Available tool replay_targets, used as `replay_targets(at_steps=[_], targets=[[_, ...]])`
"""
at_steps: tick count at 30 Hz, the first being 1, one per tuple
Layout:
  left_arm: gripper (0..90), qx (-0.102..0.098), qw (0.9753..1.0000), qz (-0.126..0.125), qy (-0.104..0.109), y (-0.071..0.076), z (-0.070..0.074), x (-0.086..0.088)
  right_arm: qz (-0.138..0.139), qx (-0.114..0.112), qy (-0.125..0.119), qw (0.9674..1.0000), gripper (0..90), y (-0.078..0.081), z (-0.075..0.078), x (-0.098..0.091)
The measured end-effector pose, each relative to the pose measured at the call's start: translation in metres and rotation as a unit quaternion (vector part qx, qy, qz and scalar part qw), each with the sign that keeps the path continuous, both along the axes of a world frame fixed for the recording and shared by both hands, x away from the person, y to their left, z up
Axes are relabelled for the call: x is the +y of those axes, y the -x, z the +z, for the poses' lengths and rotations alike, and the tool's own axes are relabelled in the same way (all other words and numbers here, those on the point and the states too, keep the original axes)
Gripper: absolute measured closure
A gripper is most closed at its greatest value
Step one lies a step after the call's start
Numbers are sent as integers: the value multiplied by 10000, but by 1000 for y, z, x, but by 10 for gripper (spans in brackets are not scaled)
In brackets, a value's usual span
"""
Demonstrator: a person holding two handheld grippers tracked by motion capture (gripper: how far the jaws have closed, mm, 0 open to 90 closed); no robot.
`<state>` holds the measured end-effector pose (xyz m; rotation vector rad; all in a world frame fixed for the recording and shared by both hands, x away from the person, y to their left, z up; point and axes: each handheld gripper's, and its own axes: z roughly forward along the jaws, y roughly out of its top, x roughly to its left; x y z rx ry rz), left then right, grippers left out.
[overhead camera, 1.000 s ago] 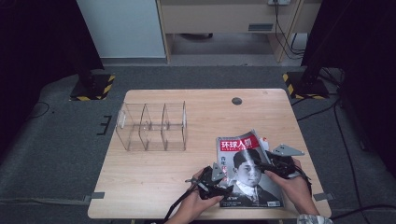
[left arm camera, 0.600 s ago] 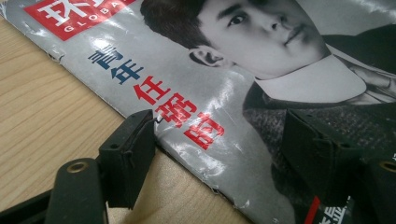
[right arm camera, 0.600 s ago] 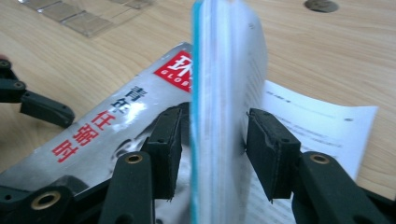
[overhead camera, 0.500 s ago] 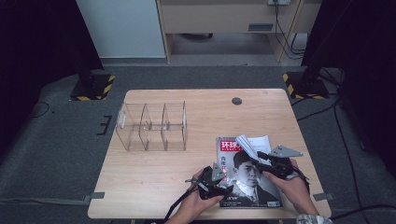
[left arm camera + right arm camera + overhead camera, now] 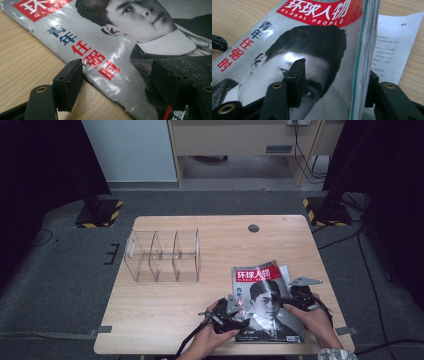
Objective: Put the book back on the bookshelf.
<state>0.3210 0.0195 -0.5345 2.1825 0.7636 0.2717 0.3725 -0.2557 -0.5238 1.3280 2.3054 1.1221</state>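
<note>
Magazine lifted at one edge between two hand-held grippers

The magazine [image 5: 267,305] lies on the near right part of the wooden table [image 5: 165,315], its red title band at the far end and a portrait filling the cover. Its right-hand page edges are raised off the table, and a loose printed page [image 5: 392,45] lies flat just beside that raised edge.

The right gripper [image 5: 332,75] straddles the raised page block, one jaw over the cover and the other behind the page edges; its jaws have just been opening a little and stand partly apart, and I cannot tell whether they press on the pages. The left gripper [image 5: 117,75] sits at the magazine's left, spine-side edge with jaws apart, one jaw touching that edge and the other over the cover, gripping nothing.

A clear divided organiser [image 5: 162,255] stands well apart from the magazine, to its far left. A small dark round insert [image 5: 253,228] in the table lies beyond the magazine's far end
</note>
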Motion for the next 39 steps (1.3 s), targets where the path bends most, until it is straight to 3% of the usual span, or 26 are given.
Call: replay_targets(at_steps=[11,16,21,24,27,29,32,36,39], targets=[[255,-16,10000,-30,10,-5,0,-2,-110,-17,13,9999,535,-4,-3,-2],[256,-18,10000,-31,9,-5,0,-2,-102,-114,-66,9999,689,-3,3,-5],[255,-7,10000,-27,17,-5,0,-2,-32,-86,-5,10000,617,-3,0,-1],[255,-3,10000,-25,28,-5,0,-2,-89,-125,23,9999,714,-3,1,-1],[252,5,10000,-20,32,-5,0,-3,-115,-138,-104,9998,804,-3,3,-3],[231,51,10000,14,31,-7,0,-3,-118,-141,-214,9996,838,-3,5,-4],[108,256,9993,-202,171,-11,0,-3,-96,-200,-235,9995,868,-3,7,-4],[80,41,9996,-27,272,-21,2,5,-62,-271,-298,9992,875,-1,9,-6],[57,40,9991,112,399,-33,6,11,-38,-310,-317,9990,876,-1,11,-7]])
